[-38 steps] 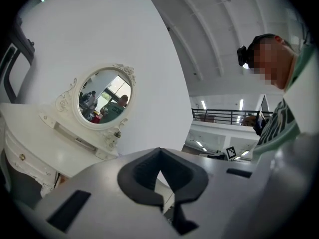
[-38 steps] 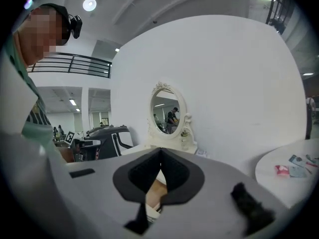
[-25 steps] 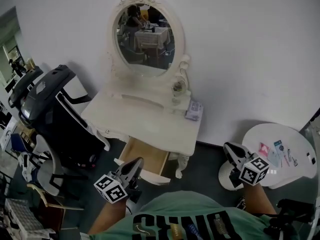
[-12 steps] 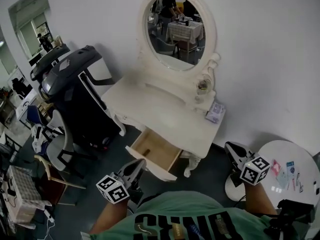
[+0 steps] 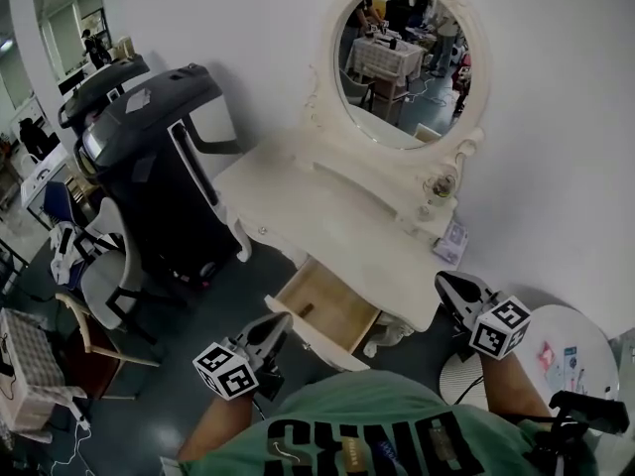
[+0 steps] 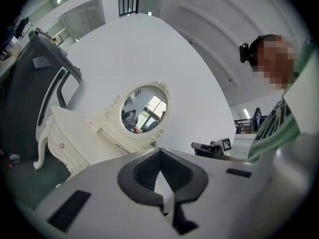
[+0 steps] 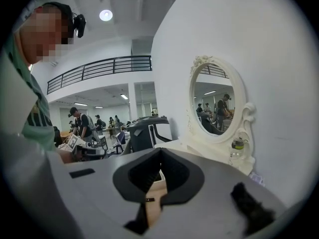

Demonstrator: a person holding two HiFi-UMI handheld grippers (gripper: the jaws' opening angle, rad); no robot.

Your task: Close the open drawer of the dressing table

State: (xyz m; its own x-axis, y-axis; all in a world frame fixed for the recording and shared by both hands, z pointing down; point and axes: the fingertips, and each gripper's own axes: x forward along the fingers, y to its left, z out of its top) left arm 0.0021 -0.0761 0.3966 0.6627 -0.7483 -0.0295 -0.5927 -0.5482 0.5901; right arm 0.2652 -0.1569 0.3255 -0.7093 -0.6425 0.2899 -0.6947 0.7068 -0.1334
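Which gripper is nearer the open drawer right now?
Left. The left gripper hovers beside the open drawer, at its front panel's left end; the right gripper is off to the drawer's right, by the dressing table's corner.

Since a second ago, we see the cream dressing table (image 5: pixel 337 228) and its oval mirror (image 5: pixel 402 62) shifted from upper centre to upper right in the head view, more of its open wood-lined drawer (image 5: pixel 322 310) exposed, and the round white side table (image 5: pixel 556 350) slid toward the lower right corner.
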